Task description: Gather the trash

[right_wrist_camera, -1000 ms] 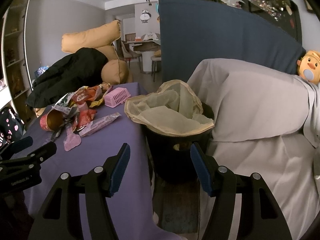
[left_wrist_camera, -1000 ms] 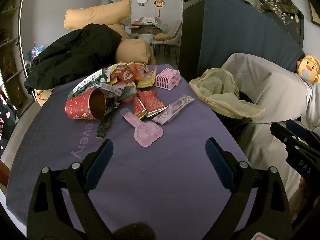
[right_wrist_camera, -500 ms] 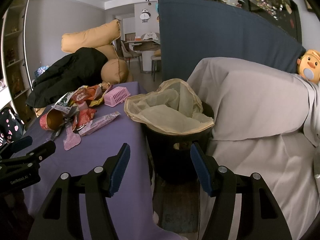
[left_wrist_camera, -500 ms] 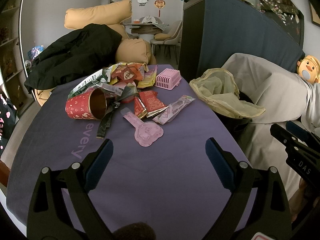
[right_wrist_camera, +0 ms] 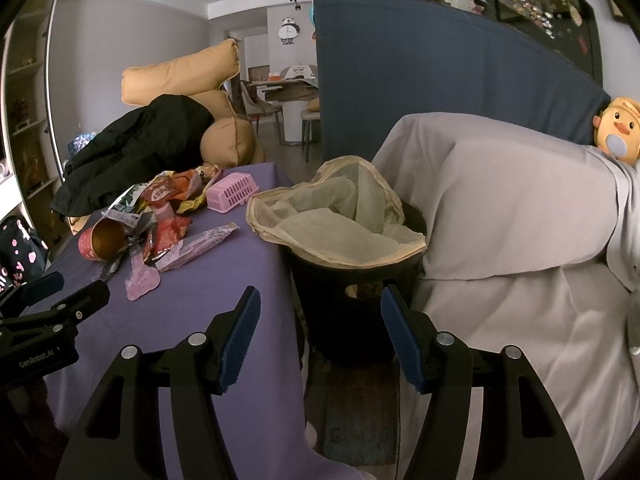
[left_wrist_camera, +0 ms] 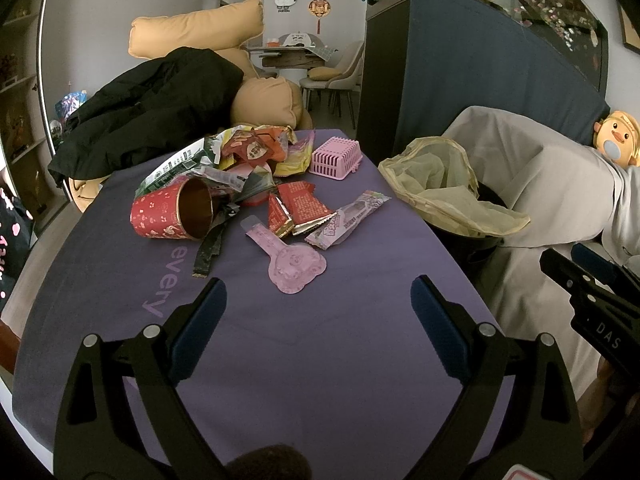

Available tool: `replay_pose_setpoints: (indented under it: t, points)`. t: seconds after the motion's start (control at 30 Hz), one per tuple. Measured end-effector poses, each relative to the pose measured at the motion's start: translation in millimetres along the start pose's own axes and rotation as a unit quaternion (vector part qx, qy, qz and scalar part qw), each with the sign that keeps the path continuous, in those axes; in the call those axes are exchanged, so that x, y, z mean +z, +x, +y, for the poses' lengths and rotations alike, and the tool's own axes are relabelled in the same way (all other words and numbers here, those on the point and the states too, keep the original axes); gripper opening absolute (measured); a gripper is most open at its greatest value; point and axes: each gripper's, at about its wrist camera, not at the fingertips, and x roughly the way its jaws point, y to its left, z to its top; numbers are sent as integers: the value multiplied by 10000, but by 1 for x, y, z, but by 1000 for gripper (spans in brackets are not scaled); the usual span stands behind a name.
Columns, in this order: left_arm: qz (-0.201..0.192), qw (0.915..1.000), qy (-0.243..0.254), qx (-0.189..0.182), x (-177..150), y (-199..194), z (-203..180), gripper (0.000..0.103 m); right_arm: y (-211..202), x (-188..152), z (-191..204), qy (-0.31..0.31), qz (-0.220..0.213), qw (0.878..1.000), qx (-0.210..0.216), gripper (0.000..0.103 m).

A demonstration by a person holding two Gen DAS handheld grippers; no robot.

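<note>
Left gripper (left_wrist_camera: pixel 318 312) is hovering with jaws apart over bare purple table (left_wrist_camera: pixel 320 360) at lower frame. Trash pile (left_wrist_camera: pixel 248 184) is lying upper centre, pink blister pack (left_wrist_camera: pixel 294 266) nearest. Right gripper (right_wrist_camera: pixel 318 332) is gaping, empty, facing the lined bin (right_wrist_camera: pixel 352 276) just beside the table's right edge.
</note>
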Motion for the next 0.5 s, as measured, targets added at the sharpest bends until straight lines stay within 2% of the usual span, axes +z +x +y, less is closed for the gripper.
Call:
replay_pose_setpoints:
  t: [0.5]
  points:
    - [4,10000,-9,-15,0,0,1,89,1,-1,-4,27,21,10000,-23,59]
